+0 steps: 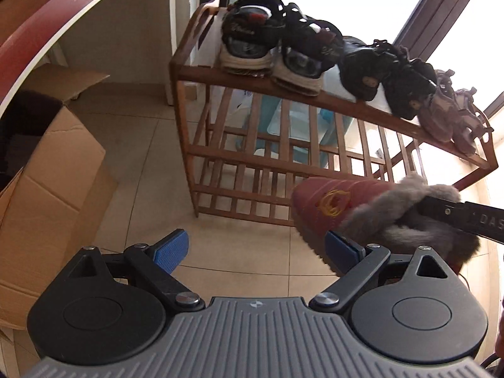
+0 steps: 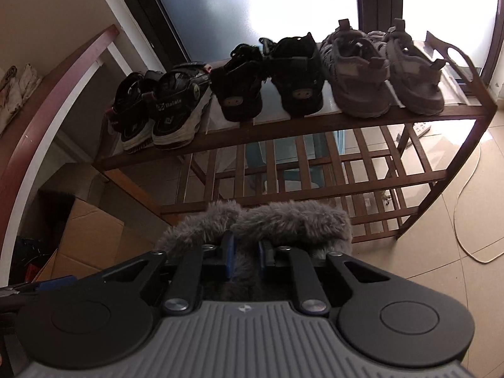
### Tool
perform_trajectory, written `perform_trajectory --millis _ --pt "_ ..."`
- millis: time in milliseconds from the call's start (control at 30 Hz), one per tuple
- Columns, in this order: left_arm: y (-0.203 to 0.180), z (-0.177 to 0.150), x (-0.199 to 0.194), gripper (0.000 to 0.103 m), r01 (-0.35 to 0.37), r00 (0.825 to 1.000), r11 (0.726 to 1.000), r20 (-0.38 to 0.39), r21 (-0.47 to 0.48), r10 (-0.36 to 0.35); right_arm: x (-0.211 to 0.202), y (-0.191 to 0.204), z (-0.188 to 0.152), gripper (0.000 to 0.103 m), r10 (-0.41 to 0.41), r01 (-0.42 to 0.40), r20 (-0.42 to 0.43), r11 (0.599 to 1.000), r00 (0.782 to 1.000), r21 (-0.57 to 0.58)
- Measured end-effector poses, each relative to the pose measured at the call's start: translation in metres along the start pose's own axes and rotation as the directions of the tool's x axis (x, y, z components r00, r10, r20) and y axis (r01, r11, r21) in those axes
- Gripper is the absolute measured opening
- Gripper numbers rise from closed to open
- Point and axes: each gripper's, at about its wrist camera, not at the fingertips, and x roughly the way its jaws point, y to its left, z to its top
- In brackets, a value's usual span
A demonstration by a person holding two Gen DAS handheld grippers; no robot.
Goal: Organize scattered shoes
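Note:
A maroon slipper (image 1: pixel 334 204) with a grey fur collar (image 2: pixel 267 220) and a gold emblem hangs in the air in front of the wooden shoe rack (image 1: pixel 252 163). My right gripper (image 2: pixel 245 253) is shut on the fur collar; it shows as a black bar in the left wrist view (image 1: pixel 466 217). My left gripper (image 1: pixel 255 249) is open and empty, its right pad (image 1: pixel 338 247) just under the slipper's sole. The rack's top shelf (image 2: pixel 315 123) holds black sandals (image 1: pixel 249 44), black shoes (image 2: pixel 267 75) and greyish-purple shoes (image 2: pixel 384 69) in a row.
An open cardboard box (image 1: pixel 53 170) stands on the tiled floor left of the rack. A red-edged table rim (image 1: pixel 47 22) curves above it. The rack's lower slatted shelves (image 2: pixel 346 189) hold no shoes. A white cable (image 2: pixel 466 208) lies on the floor at right.

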Motion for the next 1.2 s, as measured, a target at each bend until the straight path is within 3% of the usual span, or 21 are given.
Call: perform_trajectory --millis 67,133,200,267,467,533,600,667,700,967,1200 --pt "0.009 -0.004 0.012 0.094 0.004 1.0 1.0 -0.002 -0.021 -0.004 0.026 0.022 0.003 0.0 0.002 -0.001 0.013 0.997 1.0 -0.083" --pt "0.023 -0.008 0.028 0.094 -0.021 1.0 0.999 0.01 -0.031 0.022 0.045 0.02 0.011 0.0 0.024 -0.024 0.0 0.998 1.0 -0.058" --pt "0.037 -0.011 0.043 0.094 -0.045 0.999 0.998 0.022 -0.044 0.046 0.055 0.018 0.01 0.0 -0.001 0.007 0.041 0.991 0.999 -0.137" --pt "0.052 -0.017 0.056 0.094 -0.047 0.998 0.995 0.032 -0.084 0.05 0.07 0.01 0.006 0.0 -0.014 0.017 0.023 0.985 1.0 -0.174" --pt "0.083 -0.044 0.094 0.094 -0.08 0.997 0.981 -0.038 -0.178 0.074 0.107 -0.002 -0.034 0.001 -0.061 0.041 -0.082 0.974 0.995 -0.224" --pt "0.085 -0.054 0.103 0.094 -0.081 0.996 0.981 -0.057 -0.178 0.072 0.116 -0.008 -0.048 0.008 -0.064 0.034 -0.127 0.974 0.99 -0.225" --pt "0.081 -0.061 0.107 0.094 -0.078 0.995 0.985 -0.069 -0.153 0.068 0.124 -0.013 -0.063 0.032 -0.064 0.024 -0.171 0.974 0.983 -0.225" --pt "0.077 -0.069 0.116 0.094 -0.068 0.995 0.99 -0.086 -0.127 0.058 0.127 -0.016 -0.075 0.051 -0.066 0.023 -0.184 0.974 0.981 -0.226" --pt "0.075 -0.072 0.121 0.094 -0.063 0.994 0.991 -0.091 -0.118 0.053 0.128 -0.017 -0.08 0.056 -0.065 0.021 -0.189 0.973 0.98 -0.229" --pt "0.044 -0.105 0.167 0.094 -0.027 0.991 0.995 -0.13 -0.099 0.014 0.152 -0.042 -0.096 0.056 -0.098 0.034 -0.192 0.95 0.977 -0.31" --pt "0.014 -0.143 0.222 0.094 -0.059 0.992 0.992 -0.115 -0.109 0.046 0.203 -0.071 -0.1 0.056 -0.055 -0.028 -0.202 0.921 0.978 -0.389"
